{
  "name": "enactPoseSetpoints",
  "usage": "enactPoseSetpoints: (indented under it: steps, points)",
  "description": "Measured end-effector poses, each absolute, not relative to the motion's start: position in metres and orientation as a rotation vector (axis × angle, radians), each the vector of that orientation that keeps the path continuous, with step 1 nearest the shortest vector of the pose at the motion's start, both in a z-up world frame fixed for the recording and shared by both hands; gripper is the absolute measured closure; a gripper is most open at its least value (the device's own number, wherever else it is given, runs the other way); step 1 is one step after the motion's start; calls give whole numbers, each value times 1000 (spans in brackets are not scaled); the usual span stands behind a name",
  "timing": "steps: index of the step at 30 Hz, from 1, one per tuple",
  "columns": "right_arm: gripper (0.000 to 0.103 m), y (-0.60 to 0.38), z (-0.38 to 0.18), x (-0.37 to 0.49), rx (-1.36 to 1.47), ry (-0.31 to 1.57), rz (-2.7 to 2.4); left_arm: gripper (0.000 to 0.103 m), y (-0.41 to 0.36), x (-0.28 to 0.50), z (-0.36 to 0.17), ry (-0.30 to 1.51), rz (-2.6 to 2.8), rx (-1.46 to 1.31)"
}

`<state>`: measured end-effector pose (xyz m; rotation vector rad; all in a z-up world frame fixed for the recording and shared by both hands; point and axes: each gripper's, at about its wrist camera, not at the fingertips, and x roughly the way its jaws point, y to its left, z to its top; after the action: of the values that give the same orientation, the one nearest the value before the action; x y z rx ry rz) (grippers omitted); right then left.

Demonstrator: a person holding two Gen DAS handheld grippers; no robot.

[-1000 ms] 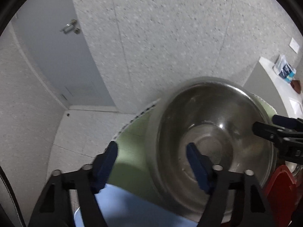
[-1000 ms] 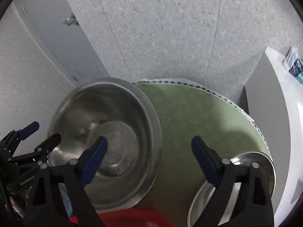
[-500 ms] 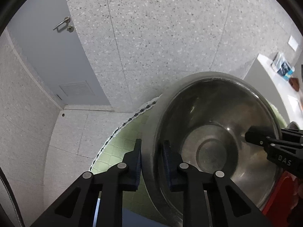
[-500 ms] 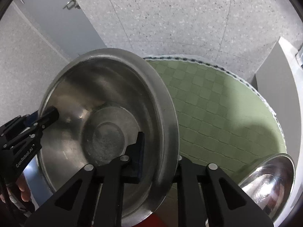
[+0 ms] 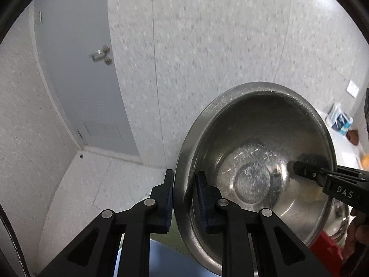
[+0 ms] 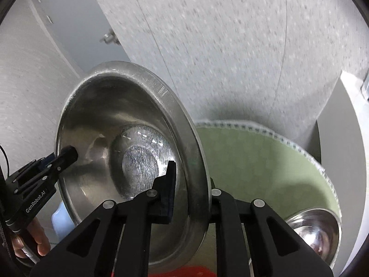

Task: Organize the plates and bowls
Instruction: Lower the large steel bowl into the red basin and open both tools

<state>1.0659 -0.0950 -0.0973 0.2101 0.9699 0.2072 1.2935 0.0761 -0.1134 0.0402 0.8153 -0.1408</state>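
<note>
You hold the big steel bowl (image 5: 253,180) off the table, one gripper on each side of its rim. Your left gripper (image 5: 184,198) pinches the rim on the bowl's left side, one pad outside the wall and one inside. Your right gripper (image 6: 191,184) pinches the opposite edge the same way, inner pad against the wall, outer finger mostly hidden behind the flange. In each view the other gripper's tip pokes into the bowl from the far side.

The bowl is tilted, its opening turned toward you, with the wall behind it. Below lie the green checked mat (image 6: 265,161), a second steel bowl (image 6: 316,233) at the mat's near right edge, something red (image 6: 191,272) under the raised bowl and something pale blue (image 6: 61,217) to the left; whether those two are plates or bowls is hard to tell.

The main risk, as I judge it, is the grip: polished steel is slick and you hold only a thin lip. If your hands drift apart, twist unevenly, or one relaxes first, the rim could slide out and the bowl swing or fall onto the dishes below. Lowering it tilted could also catch the second bowl's edge.
</note>
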Motion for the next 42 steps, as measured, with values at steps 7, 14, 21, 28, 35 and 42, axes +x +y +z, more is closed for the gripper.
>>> enactPoseSetpoints:
  steps: [7, 14, 21, 28, 35, 42]
  points:
    - [90, -105, -53, 1035, 215, 917, 220, 88, 70, 1228, -86, 756, -172, 25]
    - [90, -130, -47, 968, 210, 940, 202, 88, 65, 1131, -84, 791, -198, 11]
    - [90, -151, -77, 910, 189, 1020, 189, 88, 52, 1045, -83, 865, -203, 24]
    - [90, -157, -121, 878, 158, 1109, 184, 88, 34, 1036, -100, 949, -187, 36]
    - [87, -163, -142, 875, 120, 1146, 151, 88, 19, 1052, -114, 971, -188, 60]
    - [84, -161, -149, 870, 33, 1132, 85, 88, 8, 1072, -135, 1009, -218, 78]
